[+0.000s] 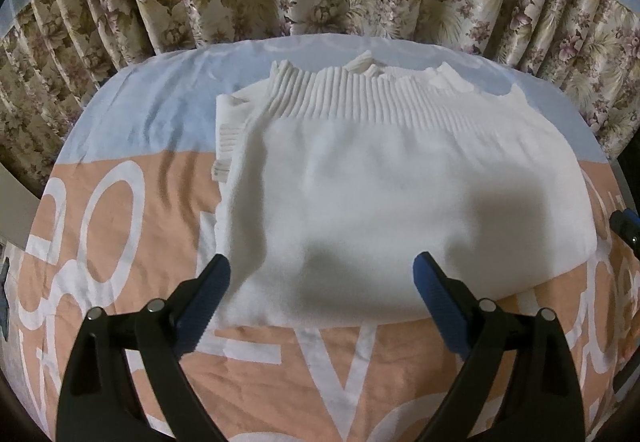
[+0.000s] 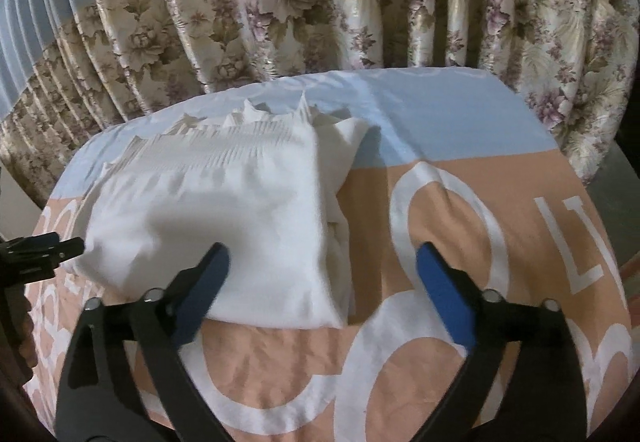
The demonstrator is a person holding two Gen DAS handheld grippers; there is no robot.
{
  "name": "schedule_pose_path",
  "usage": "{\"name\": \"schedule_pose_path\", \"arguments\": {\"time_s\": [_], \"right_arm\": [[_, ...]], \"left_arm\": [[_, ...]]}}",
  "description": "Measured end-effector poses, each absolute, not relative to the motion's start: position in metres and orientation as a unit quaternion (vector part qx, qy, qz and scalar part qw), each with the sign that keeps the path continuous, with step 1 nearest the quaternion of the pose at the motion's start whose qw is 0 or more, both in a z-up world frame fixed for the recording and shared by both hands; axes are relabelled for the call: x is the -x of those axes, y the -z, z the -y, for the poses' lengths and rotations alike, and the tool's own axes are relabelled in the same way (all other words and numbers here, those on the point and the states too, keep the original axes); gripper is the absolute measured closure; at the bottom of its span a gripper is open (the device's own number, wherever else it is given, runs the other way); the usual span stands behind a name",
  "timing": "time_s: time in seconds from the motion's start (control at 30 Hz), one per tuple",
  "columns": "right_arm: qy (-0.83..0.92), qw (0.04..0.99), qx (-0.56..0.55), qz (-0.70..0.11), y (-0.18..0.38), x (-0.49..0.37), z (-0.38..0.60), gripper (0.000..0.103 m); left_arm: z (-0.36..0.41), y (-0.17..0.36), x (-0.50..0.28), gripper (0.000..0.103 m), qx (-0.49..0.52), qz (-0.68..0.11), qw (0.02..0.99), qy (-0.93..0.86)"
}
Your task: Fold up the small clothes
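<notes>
Though both wide apart and empty, left gripper, right gripper: one folded white sweater, one printed sheet.

A peach and pale blue sheet with big white letters covers the surface below me. Behind it I see a pleated floral curtain hanging.
</notes>
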State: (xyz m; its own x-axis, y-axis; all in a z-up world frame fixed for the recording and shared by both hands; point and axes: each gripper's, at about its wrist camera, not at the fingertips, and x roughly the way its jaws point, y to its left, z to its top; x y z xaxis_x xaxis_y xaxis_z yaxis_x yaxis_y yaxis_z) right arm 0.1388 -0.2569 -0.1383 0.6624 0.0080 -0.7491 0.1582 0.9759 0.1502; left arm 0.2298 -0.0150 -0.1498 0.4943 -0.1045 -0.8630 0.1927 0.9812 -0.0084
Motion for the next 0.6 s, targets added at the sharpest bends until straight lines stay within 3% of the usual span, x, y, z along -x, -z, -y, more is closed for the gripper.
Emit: {"name": "schedule_pose_path", "arguments": {"time_s": [0.6], "right_arm": [[0.106,0.881,-0.124,-0.444,0.147,-0.133,0.275,0.003]], "left_arm": [[0.027,0.133,-0.216,0.005,-0.033,-0.463,0.875,0.138]]}}
